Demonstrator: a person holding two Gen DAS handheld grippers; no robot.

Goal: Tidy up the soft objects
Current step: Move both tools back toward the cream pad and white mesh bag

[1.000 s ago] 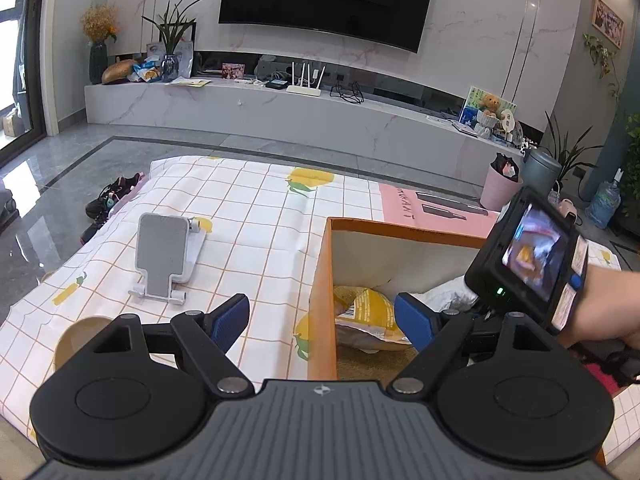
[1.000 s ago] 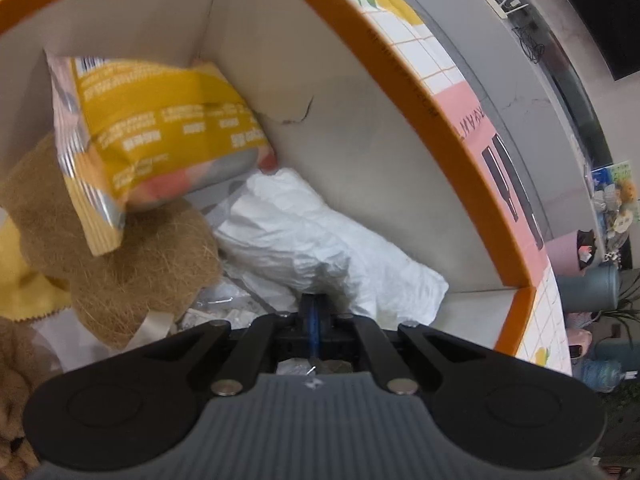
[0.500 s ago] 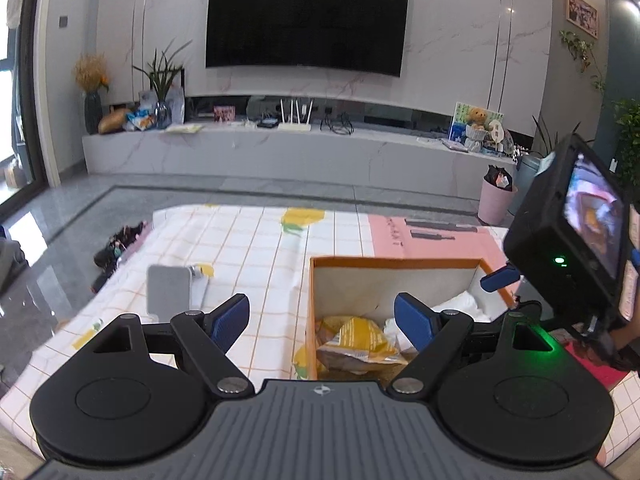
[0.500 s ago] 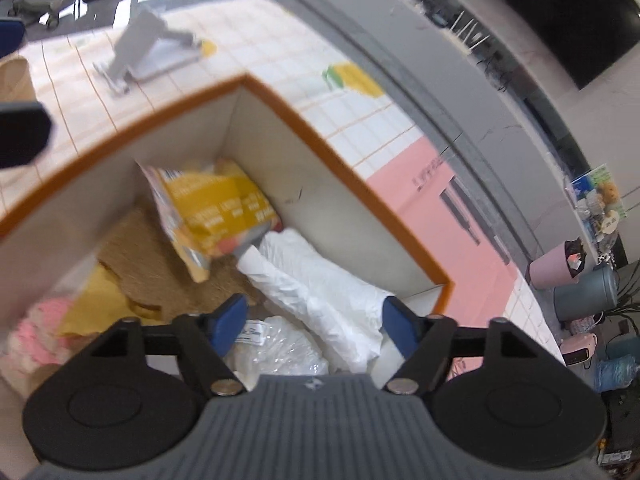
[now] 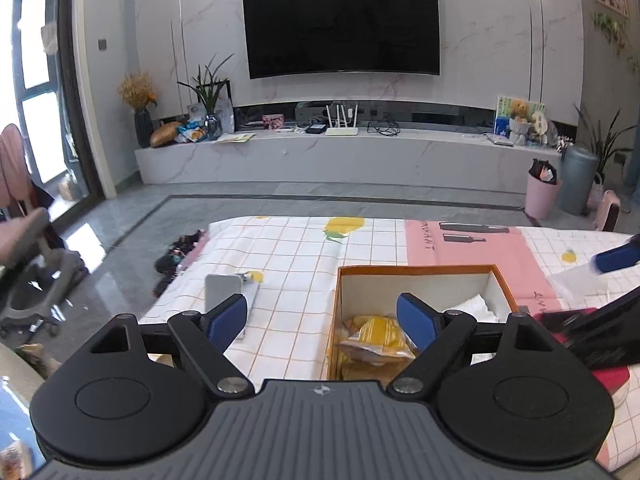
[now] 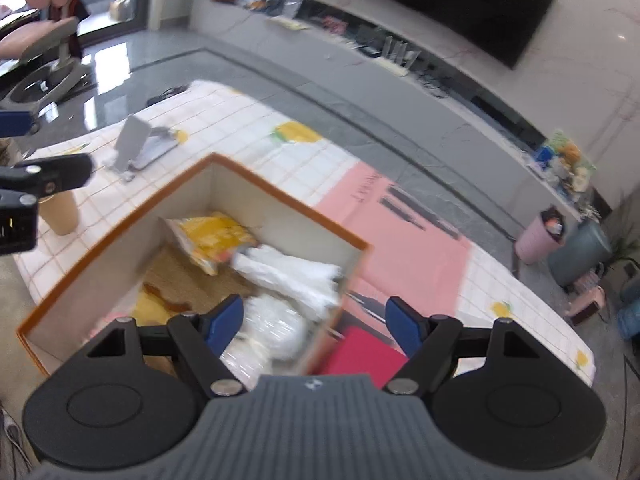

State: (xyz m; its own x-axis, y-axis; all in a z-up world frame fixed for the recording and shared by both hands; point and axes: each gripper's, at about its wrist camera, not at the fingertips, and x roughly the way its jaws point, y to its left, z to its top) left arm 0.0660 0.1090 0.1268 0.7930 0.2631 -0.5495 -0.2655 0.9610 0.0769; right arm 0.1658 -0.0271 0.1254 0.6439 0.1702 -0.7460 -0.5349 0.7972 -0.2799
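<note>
We've got both tongs spread, nothing pinched: left tongs (image 5: 322, 322), right tongs (image 6: 314, 322) above orange box (image 6: 276, 196) holding yellow packet (image 6: 212, 236) and white bags (image 6: 296, 272).

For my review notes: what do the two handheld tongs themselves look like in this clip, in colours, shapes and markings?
Both look identical. The left tongs and the right tongs each have a ribbed grey body with a small compass-like emblem, flanked by two round black discs. Black angular linkage arms with silver pivot pins carry blue finger pads. No cables or sleeves show in either wrist view.
</note>
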